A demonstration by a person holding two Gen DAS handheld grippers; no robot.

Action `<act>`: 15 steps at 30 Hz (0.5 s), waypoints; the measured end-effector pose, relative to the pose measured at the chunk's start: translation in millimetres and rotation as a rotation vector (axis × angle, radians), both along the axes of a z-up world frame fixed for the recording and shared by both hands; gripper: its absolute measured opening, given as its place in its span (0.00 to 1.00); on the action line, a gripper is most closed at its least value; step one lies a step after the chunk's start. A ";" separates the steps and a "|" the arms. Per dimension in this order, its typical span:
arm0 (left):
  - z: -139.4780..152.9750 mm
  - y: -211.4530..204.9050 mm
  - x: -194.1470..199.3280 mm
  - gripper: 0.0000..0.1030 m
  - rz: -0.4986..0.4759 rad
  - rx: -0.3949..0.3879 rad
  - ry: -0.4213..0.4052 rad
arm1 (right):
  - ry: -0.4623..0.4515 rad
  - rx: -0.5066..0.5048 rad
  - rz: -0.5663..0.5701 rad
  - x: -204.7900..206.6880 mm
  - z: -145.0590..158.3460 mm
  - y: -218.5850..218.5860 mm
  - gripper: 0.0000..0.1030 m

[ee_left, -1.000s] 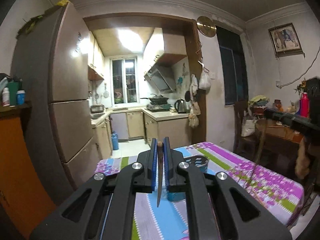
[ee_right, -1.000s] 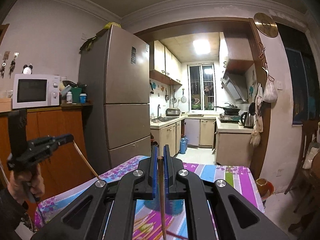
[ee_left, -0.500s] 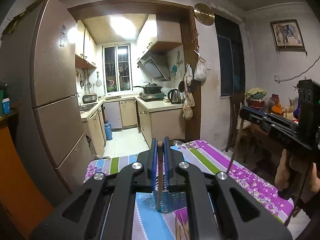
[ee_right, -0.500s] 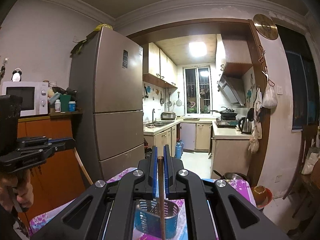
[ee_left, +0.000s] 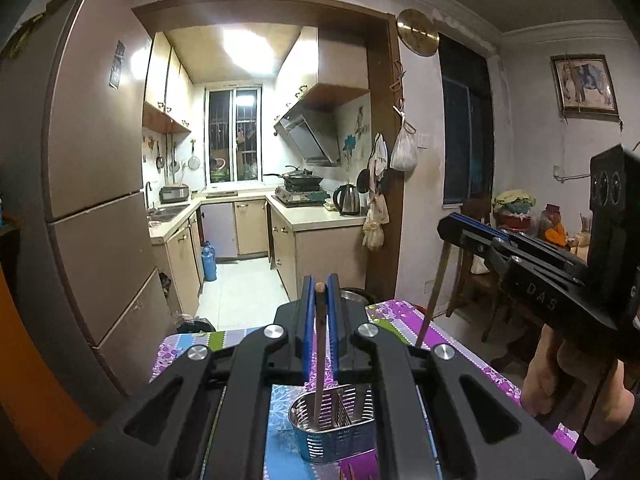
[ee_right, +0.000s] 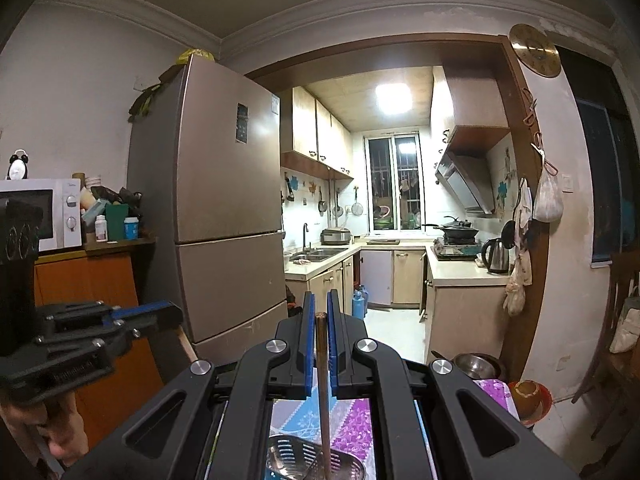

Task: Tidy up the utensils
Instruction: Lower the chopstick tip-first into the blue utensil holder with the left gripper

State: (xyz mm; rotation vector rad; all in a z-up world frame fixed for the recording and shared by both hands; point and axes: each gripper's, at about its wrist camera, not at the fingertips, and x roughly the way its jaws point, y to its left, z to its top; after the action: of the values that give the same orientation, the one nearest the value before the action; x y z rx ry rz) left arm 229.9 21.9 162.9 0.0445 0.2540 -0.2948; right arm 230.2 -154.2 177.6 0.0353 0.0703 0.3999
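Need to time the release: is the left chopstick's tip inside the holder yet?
Inside. The dark wooden chopstick hangs upright, its lower end below the perforated steel utensil holder's rim.

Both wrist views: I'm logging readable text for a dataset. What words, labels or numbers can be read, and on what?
"DAS": on the side of the right gripper, faint.
Raised lettering on the left gripper: too blurred to read.
Stickers on the fridge door: too small to read.
Clock numerals: too small to read.
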 end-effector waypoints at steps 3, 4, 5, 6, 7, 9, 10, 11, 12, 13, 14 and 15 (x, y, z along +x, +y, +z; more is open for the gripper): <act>-1.6 1.0 10.8 0.05 0.003 -0.012 0.015 | 0.015 -0.006 -0.003 11.1 -2.8 4.6 0.07; -3.6 2.1 15.6 0.05 0.004 -0.019 0.021 | 0.020 -0.006 -0.004 14.9 -4.5 5.6 0.07; -3.3 2.1 19.0 0.05 0.007 -0.023 0.025 | 0.027 -0.007 -0.005 19.1 -7.2 6.9 0.07; -5.3 2.6 22.5 0.05 0.006 -0.027 0.030 | 0.033 -0.009 -0.007 23.3 -10.2 8.2 0.07; -6.3 1.9 24.4 0.05 0.004 -0.029 0.034 | 0.038 -0.014 -0.011 26.0 -13.6 9.9 0.07; -10.1 -0.5 30.4 0.05 0.002 -0.026 0.039 | 0.051 -0.017 -0.017 34.3 -19.3 9.2 0.07; -11.1 0.1 32.5 0.05 0.000 -0.027 0.042 | 0.055 -0.016 -0.020 37.3 -21.0 9.4 0.07; -12.9 -0.6 34.3 0.05 -0.001 -0.027 0.045 | 0.063 -0.010 -0.021 41.2 -23.9 8.4 0.07; -14.5 -1.5 36.1 0.05 -0.002 -0.026 0.048 | 0.071 -0.007 -0.023 44.4 -27.3 7.4 0.07; -16.8 -2.5 38.7 0.05 -0.004 -0.025 0.053 | 0.075 -0.007 -0.024 45.9 -30.5 7.2 0.07; -17.9 -3.4 41.3 0.05 -0.006 -0.024 0.059 | 0.083 -0.006 -0.025 49.0 -34.8 6.8 0.07; -20.5 -4.1 43.2 0.05 -0.006 -0.023 0.064 | 0.090 -0.006 -0.025 51.3 -37.5 7.0 0.07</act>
State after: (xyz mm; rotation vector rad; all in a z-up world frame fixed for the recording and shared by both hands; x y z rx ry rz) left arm 273.1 17.8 142.4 0.0132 0.3136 -0.3052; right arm 281.5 -147.1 140.1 0.0479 0.1595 0.3730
